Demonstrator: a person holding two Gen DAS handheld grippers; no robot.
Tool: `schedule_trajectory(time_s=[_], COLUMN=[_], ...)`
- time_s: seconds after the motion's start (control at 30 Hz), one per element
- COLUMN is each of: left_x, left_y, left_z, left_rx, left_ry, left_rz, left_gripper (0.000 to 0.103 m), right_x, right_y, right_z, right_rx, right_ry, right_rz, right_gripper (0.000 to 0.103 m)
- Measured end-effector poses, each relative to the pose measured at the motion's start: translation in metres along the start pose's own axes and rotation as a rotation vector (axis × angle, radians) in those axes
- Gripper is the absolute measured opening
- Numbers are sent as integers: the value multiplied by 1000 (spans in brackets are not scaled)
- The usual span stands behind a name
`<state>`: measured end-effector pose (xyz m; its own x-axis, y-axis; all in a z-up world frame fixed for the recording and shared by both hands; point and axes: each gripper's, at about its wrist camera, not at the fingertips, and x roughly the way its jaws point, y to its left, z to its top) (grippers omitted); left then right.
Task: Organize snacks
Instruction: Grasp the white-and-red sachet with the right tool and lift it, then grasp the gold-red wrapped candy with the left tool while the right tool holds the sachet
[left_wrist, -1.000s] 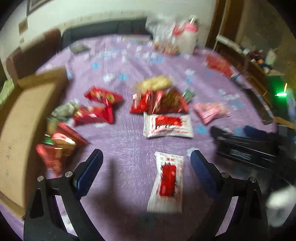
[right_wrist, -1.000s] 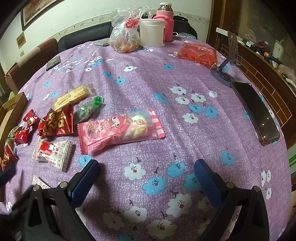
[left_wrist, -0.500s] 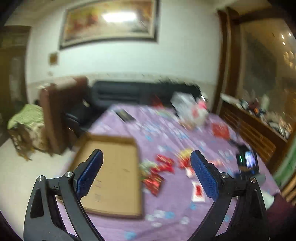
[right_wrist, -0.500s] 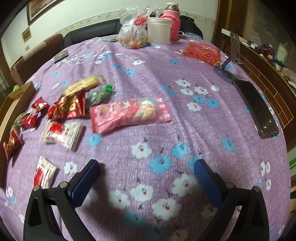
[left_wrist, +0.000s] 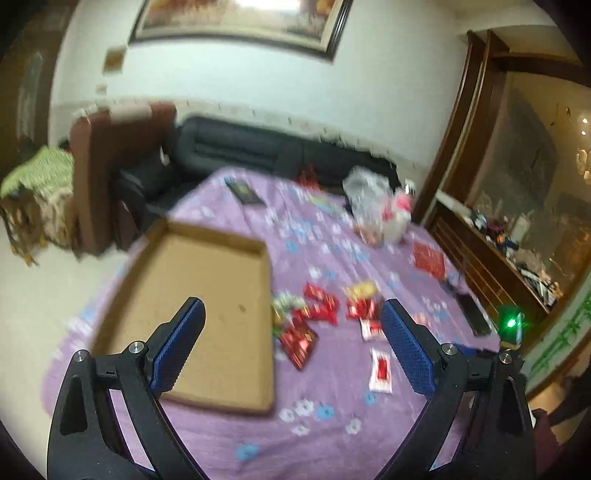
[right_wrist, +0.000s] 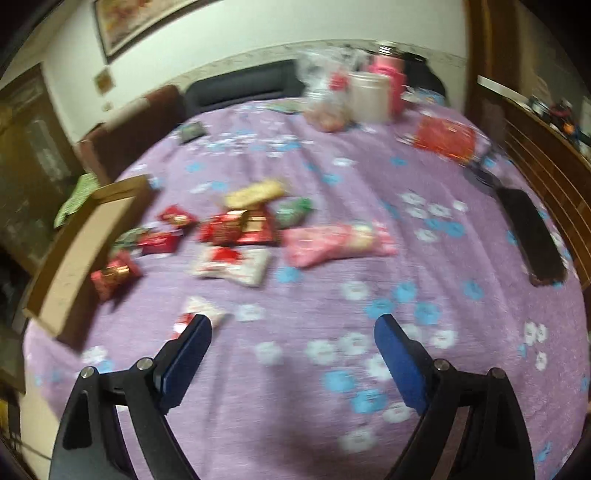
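While closing, right gripper (right_wrist: 291, 332) jaws empty; snacks (right_wrist: 236, 229) beyond.

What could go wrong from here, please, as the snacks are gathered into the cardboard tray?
The cardboard tray hangs partly over the table's edge, so a push while loading might tip it off. The red packets lie overlapping in a cluster, so a grip may catch two at once. The right gripper has its jaws closing on nothing, above bare cloth, so it would have to reopen before a pick.
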<state>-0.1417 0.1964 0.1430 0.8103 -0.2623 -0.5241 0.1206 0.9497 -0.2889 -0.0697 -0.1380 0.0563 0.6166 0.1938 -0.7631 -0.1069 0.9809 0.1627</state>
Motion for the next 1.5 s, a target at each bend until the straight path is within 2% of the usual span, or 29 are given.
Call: schedule_trajectory(time_s=[0.13, 0.23, 0.33, 0.4, 0.47, 0.5, 0.67, 0.8, 0.83, 0.9, 1.0, 1.03, 1.1, 1.17, 1.33, 1.5], left_x=[37, 46, 53, 65, 78, 85, 124, 155, 164, 177, 185, 184, 178, 171, 165, 185], left_y=[-3, -6, -12, -19, -27, -31, -51, -59, -60, -58, -57, -59, -61, -65, -70, -71], left_z=[-16, -17, -20, -23, -26, -26, -29, -33, -35, -39, -43, -43, -42, -42, -41, -49], left_rx=[-23, 3, 40, 69, 102, 115, 217, 283, 293, 303, 325, 325, 302, 295, 336, 405], left_ry=[106, 127, 140, 168, 197, 213, 279, 329, 350, 394, 422, 428, 451, 453, 404, 425], left_rz=[-16, -8, -45, -50, -35, -29, 8, 32, 34, 47, 66, 52, -36, -64, 0, 57], left_gripper=[96, 96, 87, 87, 87, 87, 87, 85, 79, 76, 65, 61, 57, 57, 57, 57], right_x=[14, 31, 48, 57, 57, 58, 51, 50, 50, 49, 50, 50, 50, 49, 49, 49], right_y=[41, 67, 80, 80, 77, 75, 47, 24, 21, 21, 22, 21, 19, 17, 17, 18], right_z=[-7, -12, -14, -14, -11, -11, -9, -8, -9, -8, -8, -8, -8, -8, -8, -8], right_rx=[-70, -137, -170, -170, -172, -170, -97, 0, 11, 12, 10, 15, 25, 28, 26, 23], right_ry=[39, 51, 74, 103, 93, 93, 72, 56, 53, 50, 48, 47, 47, 46, 46, 48], right_rz=[60, 44, 29, 32, 8, -1, 38, 147, 160, 165, 168, 176, 194, 206, 228, 238], right_gripper=[92, 87, 81, 66, 41, 36, 36, 36, 36, 37, 37, 38, 40, 42, 47, 51])
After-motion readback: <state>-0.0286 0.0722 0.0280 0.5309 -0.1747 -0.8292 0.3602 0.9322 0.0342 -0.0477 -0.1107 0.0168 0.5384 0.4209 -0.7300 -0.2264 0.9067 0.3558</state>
